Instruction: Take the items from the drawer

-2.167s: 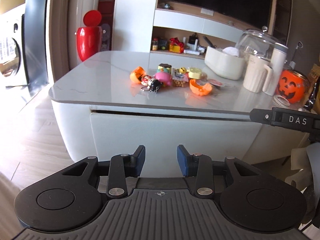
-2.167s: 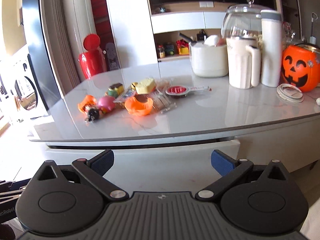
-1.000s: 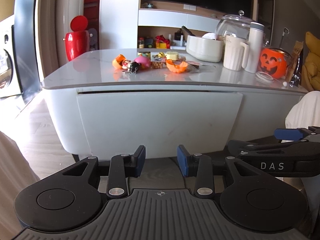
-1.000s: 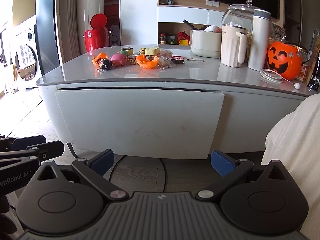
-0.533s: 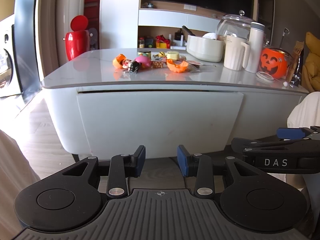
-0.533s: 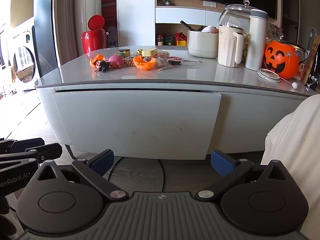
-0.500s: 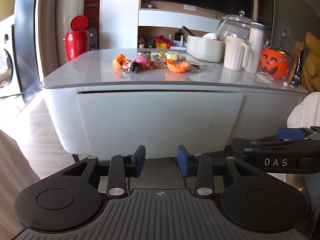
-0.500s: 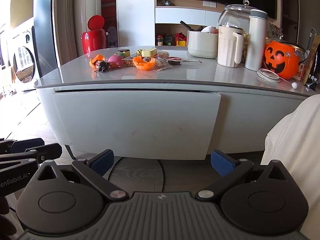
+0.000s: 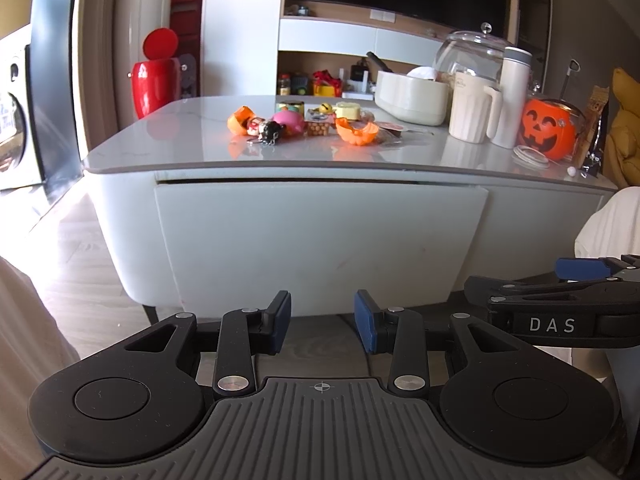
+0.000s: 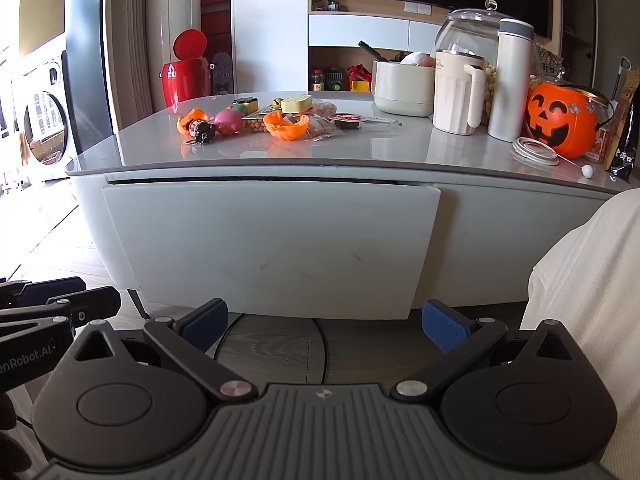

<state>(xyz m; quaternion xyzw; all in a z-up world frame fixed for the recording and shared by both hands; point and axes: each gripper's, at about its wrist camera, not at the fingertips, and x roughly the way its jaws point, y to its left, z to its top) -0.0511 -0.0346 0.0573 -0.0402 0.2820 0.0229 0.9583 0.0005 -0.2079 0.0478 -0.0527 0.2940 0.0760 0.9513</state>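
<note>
The table's white drawer front faces me and stands almost shut, with its right edge sticking out slightly. My left gripper hangs low in front of it, open by a narrow gap and holding nothing. My right gripper is beside it, wide open and also holding nothing. Each one's fingers show in the other's view, the right and the left. On the tabletop lie small toys: an orange shell, a pink toy and a few more. The drawer's inside is hidden.
At the table's right stand a pumpkin bucket, a white jug, a thermos, a glass jar and a cream pot. A red bin is behind on the left. White cloth fills the right edge.
Since 2.2 s ago both grippers have dropped and pulled back from the tabletop to drawer-front height. Over the last second they have barely moved. The jaws stand as before.
</note>
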